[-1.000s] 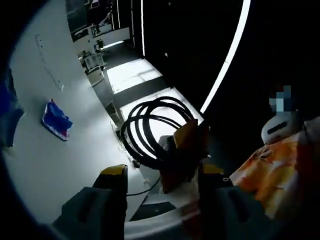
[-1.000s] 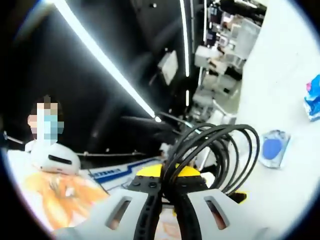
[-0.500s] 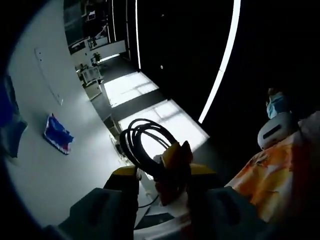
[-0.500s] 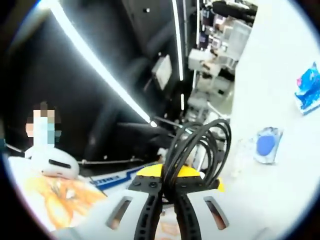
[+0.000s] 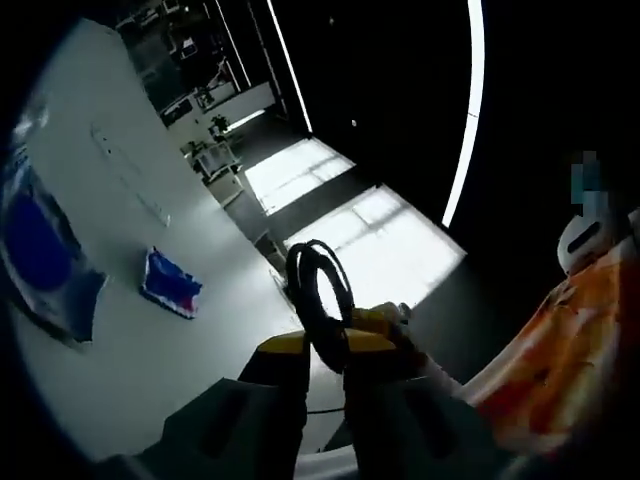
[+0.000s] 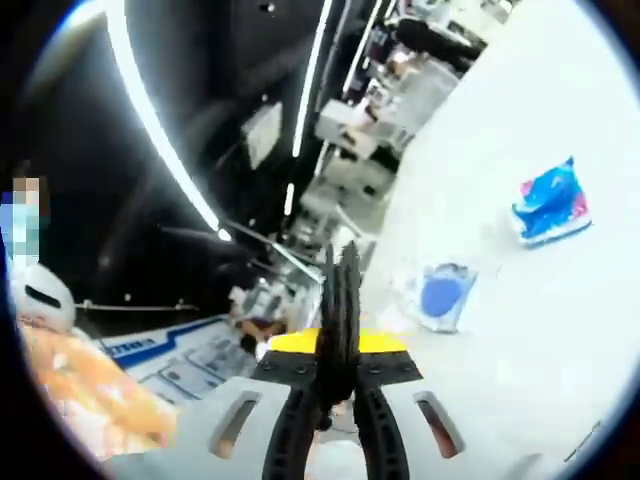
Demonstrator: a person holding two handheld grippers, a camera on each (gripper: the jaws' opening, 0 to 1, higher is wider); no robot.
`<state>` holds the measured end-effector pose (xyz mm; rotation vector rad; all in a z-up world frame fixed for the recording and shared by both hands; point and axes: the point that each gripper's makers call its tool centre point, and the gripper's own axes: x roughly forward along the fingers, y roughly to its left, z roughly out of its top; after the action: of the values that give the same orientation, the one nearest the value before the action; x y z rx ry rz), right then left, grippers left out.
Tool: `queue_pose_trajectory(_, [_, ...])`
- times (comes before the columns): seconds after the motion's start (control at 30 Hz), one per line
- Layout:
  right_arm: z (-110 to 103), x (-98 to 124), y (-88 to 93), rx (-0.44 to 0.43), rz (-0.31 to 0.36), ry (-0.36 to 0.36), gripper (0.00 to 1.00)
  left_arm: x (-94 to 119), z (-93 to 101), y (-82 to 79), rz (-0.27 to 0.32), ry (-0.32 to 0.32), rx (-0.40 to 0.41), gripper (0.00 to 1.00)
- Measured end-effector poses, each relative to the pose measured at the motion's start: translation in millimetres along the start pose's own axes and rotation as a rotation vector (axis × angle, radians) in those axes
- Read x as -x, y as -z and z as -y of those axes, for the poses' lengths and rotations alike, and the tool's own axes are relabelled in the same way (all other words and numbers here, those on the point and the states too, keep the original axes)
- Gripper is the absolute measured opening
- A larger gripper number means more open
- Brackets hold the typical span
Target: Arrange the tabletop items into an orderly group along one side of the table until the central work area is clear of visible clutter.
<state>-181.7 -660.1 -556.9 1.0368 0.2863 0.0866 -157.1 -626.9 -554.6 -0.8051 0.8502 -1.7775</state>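
A coiled black cable [image 5: 320, 292] is held up above the white table [image 5: 130, 340]. In the left gripper view my left gripper [image 5: 325, 350] is shut on the coil's lower part, its yellow-tipped jaws close on either side. In the right gripper view the same black cable coil [image 6: 341, 290] appears edge-on as a narrow upright loop, and my right gripper [image 6: 335, 385] is shut on its base. A blue snack packet [image 5: 172, 283] and a clear pack with a round blue item [image 5: 40, 250] lie on the table; in the right gripper view they are the blue packet [image 6: 550, 205] and the round blue pack [image 6: 438, 297].
A person in an orange patterned garment [image 5: 560, 350] stands close by at the table's edge, also in the right gripper view as orange cloth [image 6: 80, 395]. A white rounded device [image 6: 35, 295] sits by them. Dark room and bright light strips [image 5: 468, 110] lie beyond the table edge.
My left gripper's jaws have come together around the cable coil. The coil has turned from a wide open loop to nearly edge-on, and both views have swung across the table.
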Motion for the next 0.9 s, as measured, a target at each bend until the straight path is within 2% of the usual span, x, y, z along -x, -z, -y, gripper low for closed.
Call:
queue_pose_trajectory(0.03, [5, 0, 2.5, 0.02, -0.013, 0.027, 0.1, -1, -4.4, 0.2, -0.014, -0.022, -0.02, 0.07])
queue_pose_trajectory(0.1, [22, 0, 8.8, 0.054, -0.043, 0.124, 0.1, -3, -8.3, -0.5, -0.03, -0.038, -0.038, 0.05])
queue_pose_trajectory(0.13, [33, 1, 13.0, 0.069, -0.058, 0.188, 0.11, -4, -10.3, 2.5, -0.054, -0.046, -0.055, 0.05])
queue_pose_trajectory(0.17, [39, 2, 14.2, 0.065, -0.055, 0.222, 0.11, -6, -14.4, 7.3, -0.089, -0.067, -0.073, 0.05])
queue_pose_trajectory(0.2, [43, 2, 14.4, 0.062, -0.044, 0.237, 0.11, -8, -20.7, 11.9, -0.124, -0.096, -0.09, 0.05])
queue_pose_trajectory(0.33, [55, 8, 10.0, 0.023, -0.014, 0.286, 0.11, -20, -27.5, 14.4, -0.144, -0.103, -0.057, 0.05])
queue_pose_trajectory(0.43, [70, 12, 10.8, 0.043, -0.042, 0.361, 0.11, -27, -35.1, 22.4, -0.186, -0.128, -0.064, 0.05])
queue_pose_trajectory(0.53, [81, 14, 10.9, 0.057, -0.057, 0.39, 0.11, -31, -49.5, 31.3, -0.219, -0.174, -0.015, 0.05])
queue_pose_trajectory(0.6, [90, 15, 11.6, 0.049, -0.064, 0.408, 0.12, -34, -53.4, 33.1, -0.219, -0.174, -0.017, 0.05])
queue_pose_trajectory(0.67, [97, 15, 12.7, 0.047, -0.078, 0.425, 0.12, -36, -61.0, 38.3, -0.245, -0.199, -0.004, 0.05])
queue_pose_trajectory(0.77, [108, 15, 12.0, 0.056, -0.097, 0.448, 0.11, -40, -72.9, 45.4, -0.309, -0.237, -0.02, 0.05])
queue_pose_trajectory(0.9, [124, 13, 5.2, 0.049, -0.097, 0.464, 0.11, -48, -82.3, 43.2, -0.339, -0.257, -0.041, 0.05])
